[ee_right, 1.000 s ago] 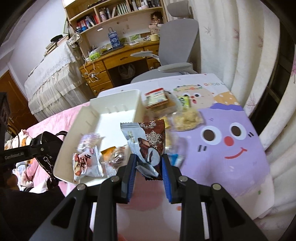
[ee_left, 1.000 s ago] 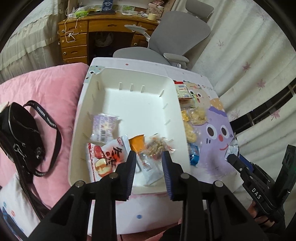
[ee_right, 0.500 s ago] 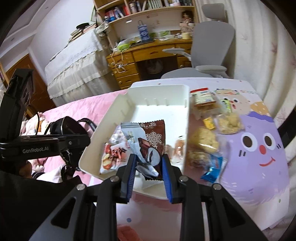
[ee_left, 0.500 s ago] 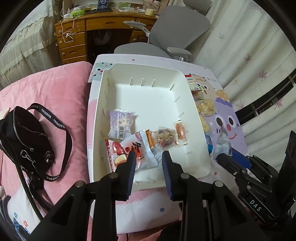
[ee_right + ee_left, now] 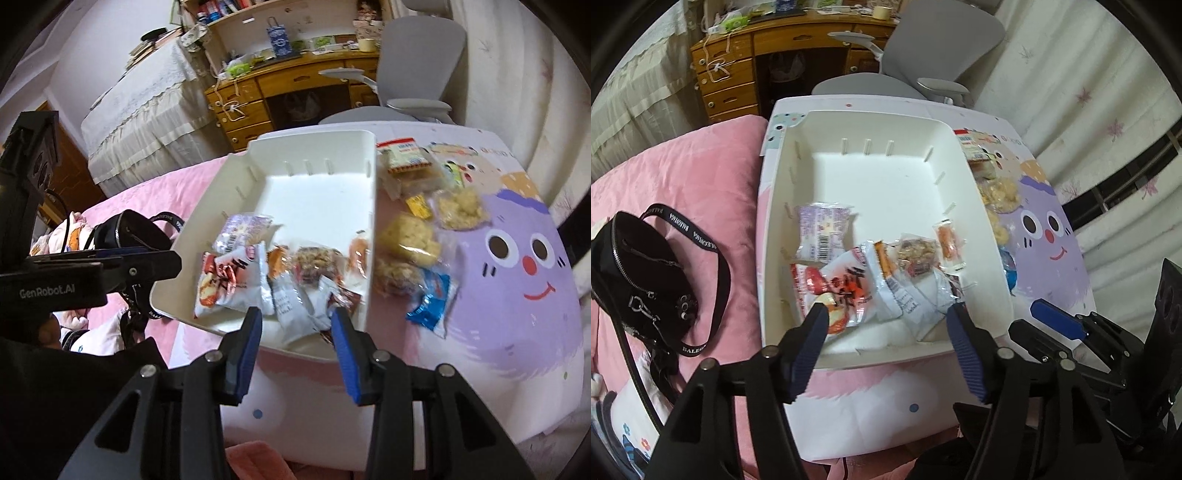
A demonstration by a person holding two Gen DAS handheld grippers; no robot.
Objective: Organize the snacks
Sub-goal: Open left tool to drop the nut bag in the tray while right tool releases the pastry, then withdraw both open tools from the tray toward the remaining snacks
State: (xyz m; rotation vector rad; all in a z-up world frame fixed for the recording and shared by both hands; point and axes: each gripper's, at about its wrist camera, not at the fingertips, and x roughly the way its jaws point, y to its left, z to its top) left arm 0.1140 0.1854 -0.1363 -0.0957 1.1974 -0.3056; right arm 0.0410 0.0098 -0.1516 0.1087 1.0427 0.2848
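Observation:
A white bin (image 5: 886, 129) (image 5: 314, 147) sits on the cartoon table mat (image 5: 1049, 258) (image 5: 517, 295). In its near end lie several snack packs: a red-and-white bag (image 5: 838, 288) (image 5: 225, 280), a purple-white pack (image 5: 822, 230) (image 5: 243, 230), a nut pack (image 5: 918, 254) (image 5: 316, 264) and the white-and-brown snowflake pack (image 5: 923, 299) (image 5: 295, 306). More snacks lie on the mat right of the bin: puffed rice cakes (image 5: 413, 240), a blue pack (image 5: 430, 301). My left gripper (image 5: 886, 325) is open and empty at the bin's near rim. My right gripper (image 5: 297, 325) is open and empty just above the snowflake pack.
A black shoulder bag (image 5: 642, 273) (image 5: 129, 229) lies on the pink bedding (image 5: 683, 177) left of the bin. A grey office chair (image 5: 923, 44) (image 5: 417, 55) and a wooden desk (image 5: 738, 66) stand beyond the table. White curtains (image 5: 1071, 74) hang at the right.
My right gripper carried the snowflake pack over the bin, opened and let it drop into the near end. My left gripper opened wider.

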